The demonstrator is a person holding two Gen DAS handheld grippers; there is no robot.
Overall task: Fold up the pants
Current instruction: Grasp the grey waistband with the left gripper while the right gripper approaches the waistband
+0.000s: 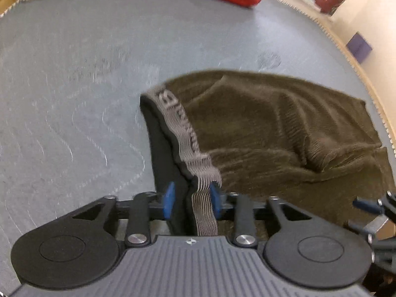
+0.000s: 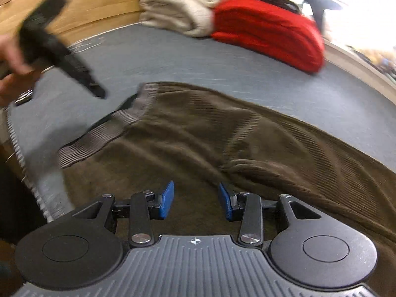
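We are holding the left claw (image 1: 191,199) pointed steeply down, its blue pads (image 1: 169,200) standing at a middling gap with the grey elastic waistband (image 1: 184,133) and its black lining running up between them; the right pad is touching the band, the left pad looks apart from the cloth, so we are not gripping it. Beyond this claw the brown ribbed pants (image 1: 284,133) are spreading away to its right across the grey mat (image 1: 74,74), rumpled into soft folds.

We are hovering the right claw (image 2: 195,201) over the pants (image 2: 222,143), its jaws likewise half apart with nothing pinched between them, only brown cloth lying beneath. Ahead and to its left the waistband (image 2: 104,133) is lifting off the mat (image 2: 173,57), and farther left our hand (image 2: 12,57) is carrying the other claw (image 2: 57,47), blurred. Far ahead of both claws a red folded garment (image 2: 269,32) is lying beside a beige one (image 2: 180,12), well apart from the pants
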